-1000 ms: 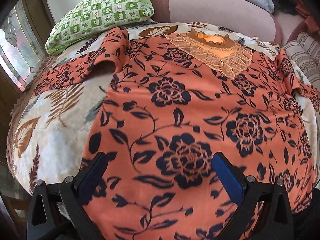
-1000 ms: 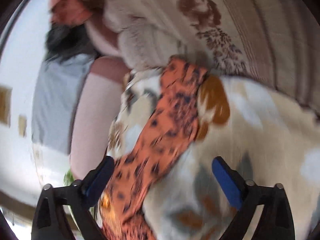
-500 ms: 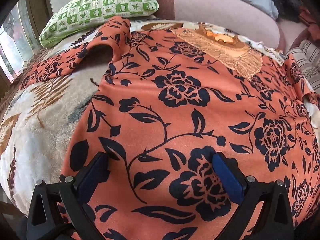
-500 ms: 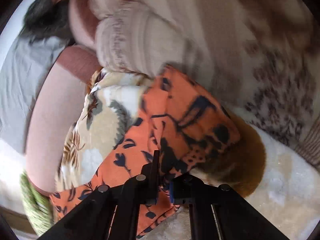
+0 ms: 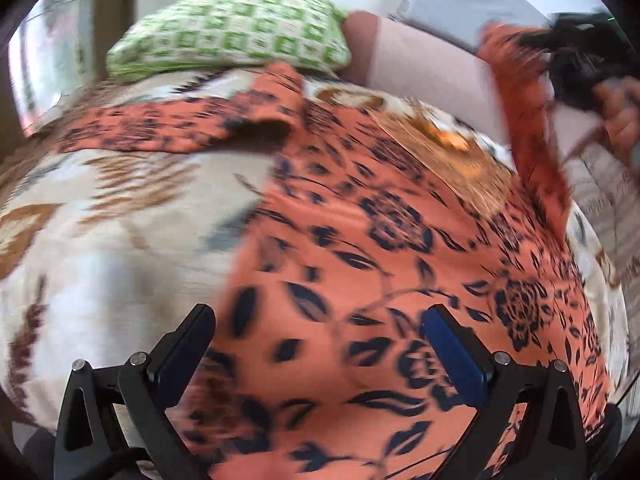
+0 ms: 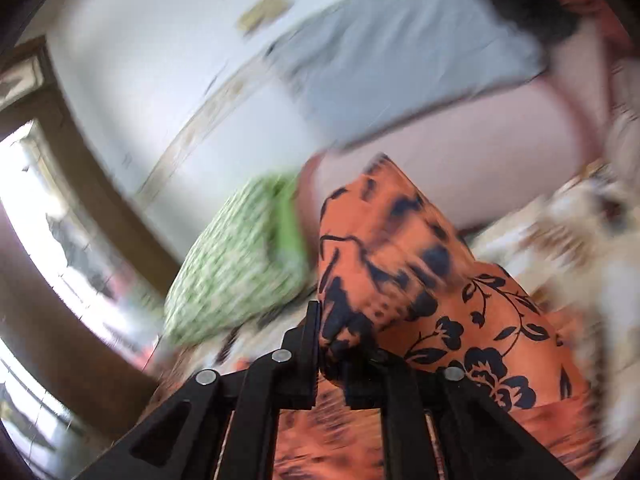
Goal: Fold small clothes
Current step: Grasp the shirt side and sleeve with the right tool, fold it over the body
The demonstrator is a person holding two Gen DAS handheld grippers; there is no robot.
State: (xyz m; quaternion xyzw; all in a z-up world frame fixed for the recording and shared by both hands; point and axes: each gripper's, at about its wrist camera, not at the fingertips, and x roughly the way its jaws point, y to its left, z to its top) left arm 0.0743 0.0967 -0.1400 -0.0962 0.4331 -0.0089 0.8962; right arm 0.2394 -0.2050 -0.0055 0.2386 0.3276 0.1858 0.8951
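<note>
The orange top (image 5: 360, 264) with dark flowers lies spread face up on a bed covered by a cream blanket (image 5: 120, 240) with brown leaves. Its neckline points toward the pink headboard (image 5: 420, 64), and one sleeve (image 5: 180, 128) stretches flat toward the green checked pillow (image 5: 228, 36). The left hand-held gripper (image 5: 320, 344) hovers over the lower part of the top, near its side edge, with its blue-padded jaws standing wide apart and nothing between them. The right hand-held gripper (image 6: 344, 344) has the other sleeve (image 6: 384, 248) pinched between its jaws, which have just been parting a little around the bunched cloth; the sleeve is lifted clear of the bed. In the left wrist view this raised sleeve hangs blurred at the upper right, below a person's hand (image 5: 620, 120)
</note>
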